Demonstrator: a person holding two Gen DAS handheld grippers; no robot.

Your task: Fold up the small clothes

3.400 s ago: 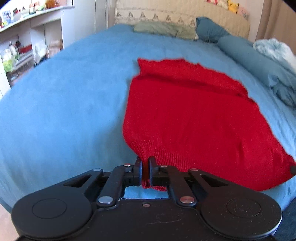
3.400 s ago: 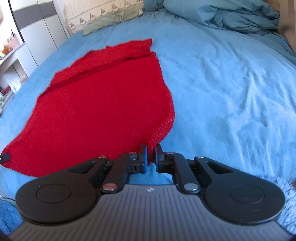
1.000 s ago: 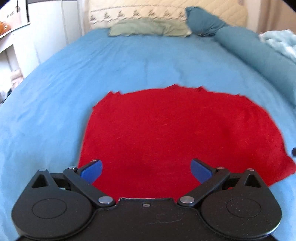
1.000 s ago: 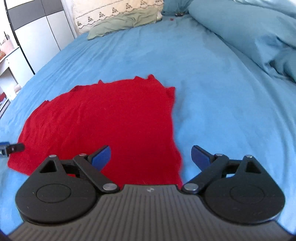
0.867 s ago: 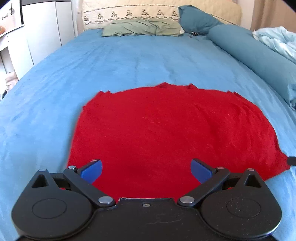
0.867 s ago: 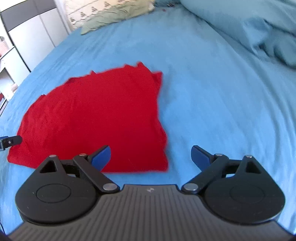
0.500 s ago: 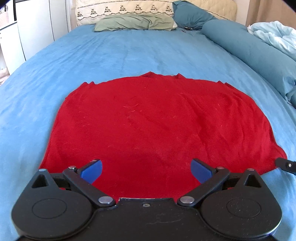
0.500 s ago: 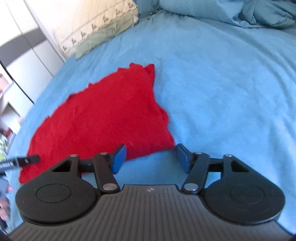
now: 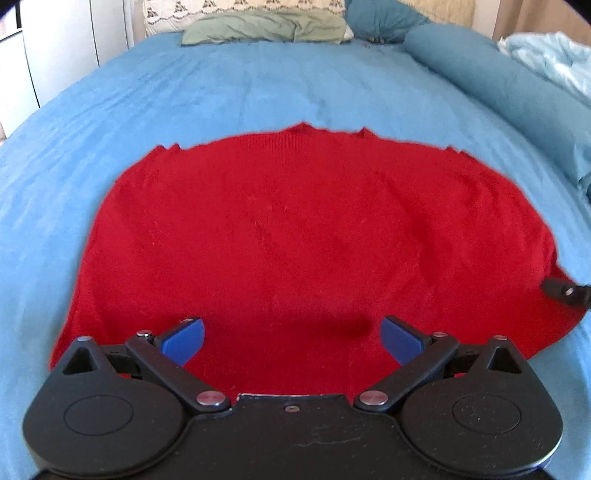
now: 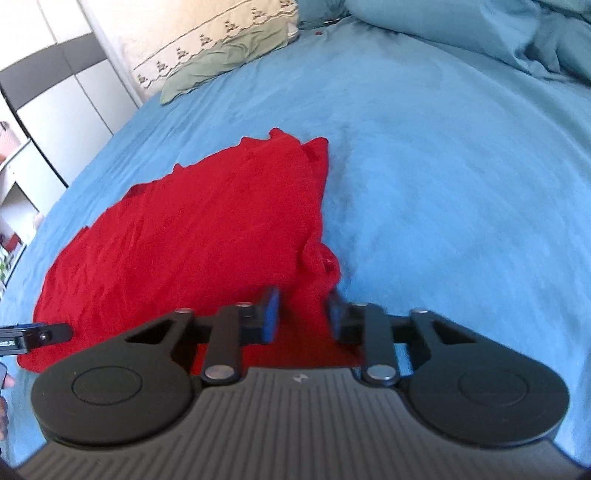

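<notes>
A red knit garment (image 9: 295, 236) lies folded in half on the blue bedspread (image 9: 258, 92). My left gripper (image 9: 291, 338) is wide open and empty, low over the garment's near edge. My right gripper (image 10: 303, 312) is at the garment's near right corner (image 10: 317, 266). Its jaws stand partly closed with red fabric between them, and a gap still shows. The garment also shows in the right wrist view (image 10: 184, 236). The right gripper's tip shows in the left wrist view (image 9: 565, 295), and the left gripper's tip in the right wrist view (image 10: 37, 336).
Pillows (image 9: 258, 26) lie at the head of the bed. A rolled teal duvet (image 9: 498, 81) runs along the right side. White cupboards (image 10: 55, 96) stand to the left of the bed.
Both grippers let go of the hem after folding it over. My left gripper stays open and has dropped lower. My right gripper has swung to the right corner and its jaws have narrowed around the fabric.
</notes>
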